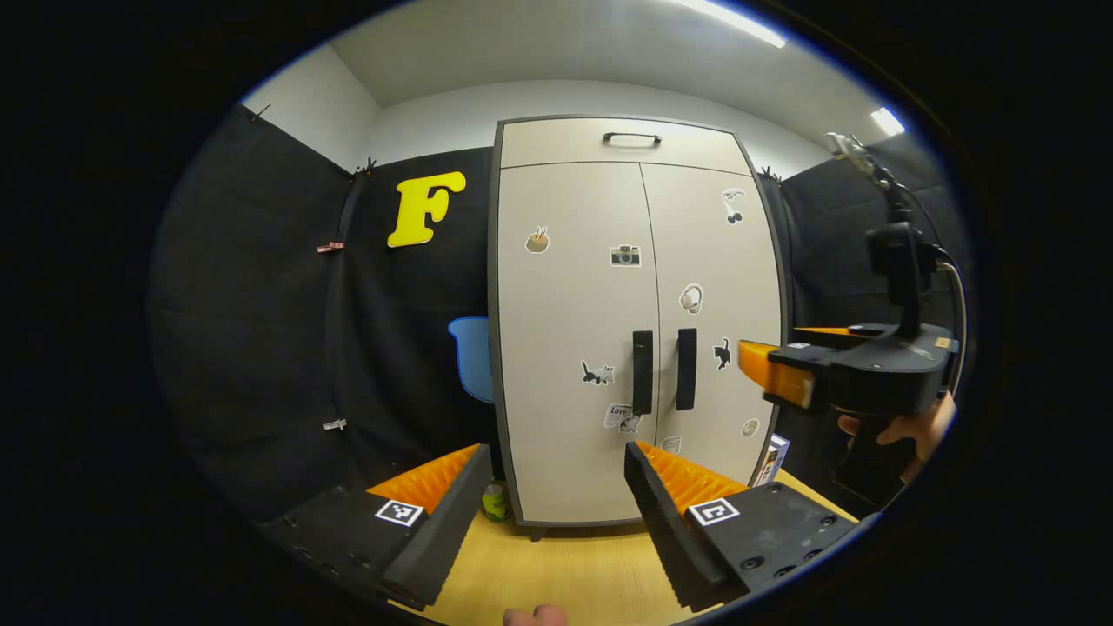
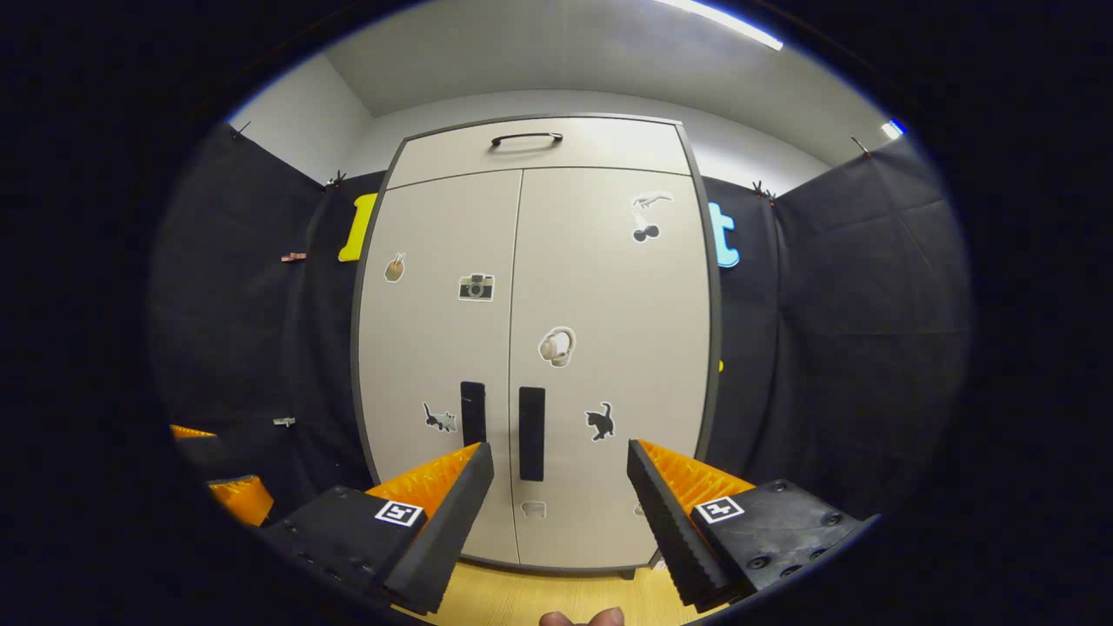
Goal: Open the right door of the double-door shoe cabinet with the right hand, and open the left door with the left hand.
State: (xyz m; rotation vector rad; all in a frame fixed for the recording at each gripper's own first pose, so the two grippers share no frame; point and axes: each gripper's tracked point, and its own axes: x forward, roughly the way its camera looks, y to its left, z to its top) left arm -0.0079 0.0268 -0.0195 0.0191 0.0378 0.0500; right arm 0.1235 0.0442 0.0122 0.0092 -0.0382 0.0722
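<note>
Standing upright on the wooden bench point(image 1: 565, 574), the shoe cabinet point(image 1: 635, 330) has both doors closed. In the left gripper view the left door point(image 1: 565, 348) and right door point(image 1: 717, 313) meet at a thin vertical seam, with the left handle point(image 1: 643, 372) and right handle point(image 1: 687, 369) just beside it, 1 on each side. A drawer front with a dark pull point(image 1: 632, 137) runs across the top, and small stickers dot both doors.

The left hand-held gripper point(image 1: 556, 474) has its 2 fingers spread wide with nothing between them; it points at the lower part of the left door, apart from the cabinet. A green can point(image 1: 495, 502) stands on the bench at the cabinet's lower left corner, and a small box point(image 1: 772, 459) sits by its lower right corner. A blue chair back point(image 1: 471, 356) shows beside the cabinet's left edge.

The right hand-held gripper point(image 2: 561, 474) is also spread wide and empty, facing the seam with the right handle framed between its fingers, not touching it. From the left gripper view, that same gripper appears at the right edge, gripped by a hand point(image 1: 904, 430), level with the handles and apart from the right door.
</note>
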